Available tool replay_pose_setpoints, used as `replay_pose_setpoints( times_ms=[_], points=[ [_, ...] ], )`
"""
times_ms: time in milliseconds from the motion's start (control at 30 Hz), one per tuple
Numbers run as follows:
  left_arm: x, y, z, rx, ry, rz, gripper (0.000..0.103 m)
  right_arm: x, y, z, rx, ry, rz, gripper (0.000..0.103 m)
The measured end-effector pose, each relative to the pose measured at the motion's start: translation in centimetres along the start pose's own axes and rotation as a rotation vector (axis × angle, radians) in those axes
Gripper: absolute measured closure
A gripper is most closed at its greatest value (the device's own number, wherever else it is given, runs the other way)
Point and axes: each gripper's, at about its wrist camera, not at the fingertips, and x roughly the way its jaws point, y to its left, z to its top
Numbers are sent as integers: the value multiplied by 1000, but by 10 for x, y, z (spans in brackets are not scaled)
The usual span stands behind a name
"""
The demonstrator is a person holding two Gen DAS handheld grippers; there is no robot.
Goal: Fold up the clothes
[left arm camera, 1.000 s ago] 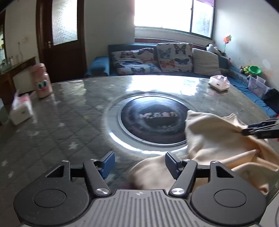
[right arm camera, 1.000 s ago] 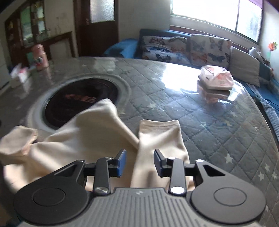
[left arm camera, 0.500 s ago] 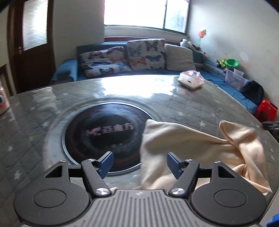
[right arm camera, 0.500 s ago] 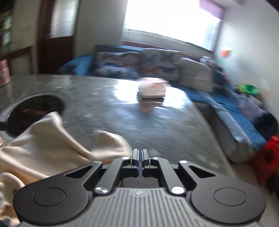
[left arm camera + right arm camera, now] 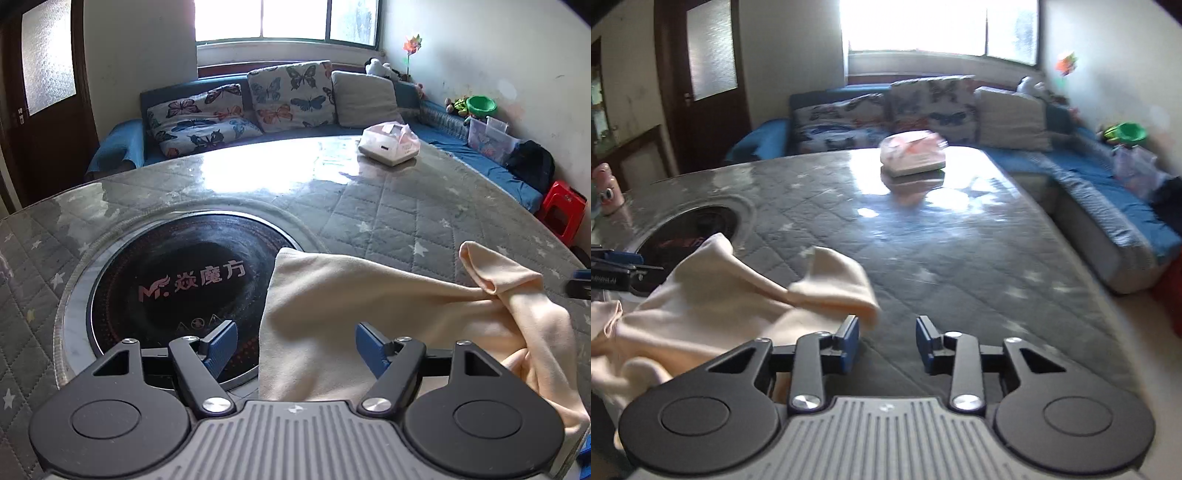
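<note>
A cream garment (image 5: 369,306) lies crumpled on the quilted grey table (image 5: 388,206), one corner over the round black cooktop (image 5: 177,284). My left gripper (image 5: 295,345) is open and empty, low over the garment's near left edge. In the right wrist view the garment (image 5: 720,306) lies to the left, with a twisted leg end (image 5: 842,288) just ahead of my left finger. My right gripper (image 5: 888,343) is open and empty over bare table beside the cloth. The left gripper's tip (image 5: 617,269) shows at the far left edge.
A pink-and-white tissue pack (image 5: 388,144) sits at the table's far side, also in the right wrist view (image 5: 912,155). A pink bottle (image 5: 607,188) stands at the far left. A blue sofa with butterfly cushions (image 5: 258,107) lies behind; a red stool (image 5: 565,210) stands by the right edge.
My right gripper was shut half a second ago and has opened, now beside the garment's leg end. My left gripper stayed open and shifted right along the garment's edge.
</note>
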Motion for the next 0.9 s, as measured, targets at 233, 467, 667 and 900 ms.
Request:
replay_pose_setpoints(
  times_ms=[233, 467, 667, 900],
  points=[
    [13, -12, -2, 23, 29, -15, 24, 31, 1, 0, 30, 30, 40, 95],
    [22, -13, 1, 30, 32, -17, 21, -25, -10, -13, -19, -47, -148, 99],
    [24, -5, 5, 24, 23, -4, 19, -75, -40, -42, 62, -10, -313, 98],
    [39, 11, 24, -20, 18, 18, 19, -59, -35, -18, 101, -22, -54, 83]
  ],
)
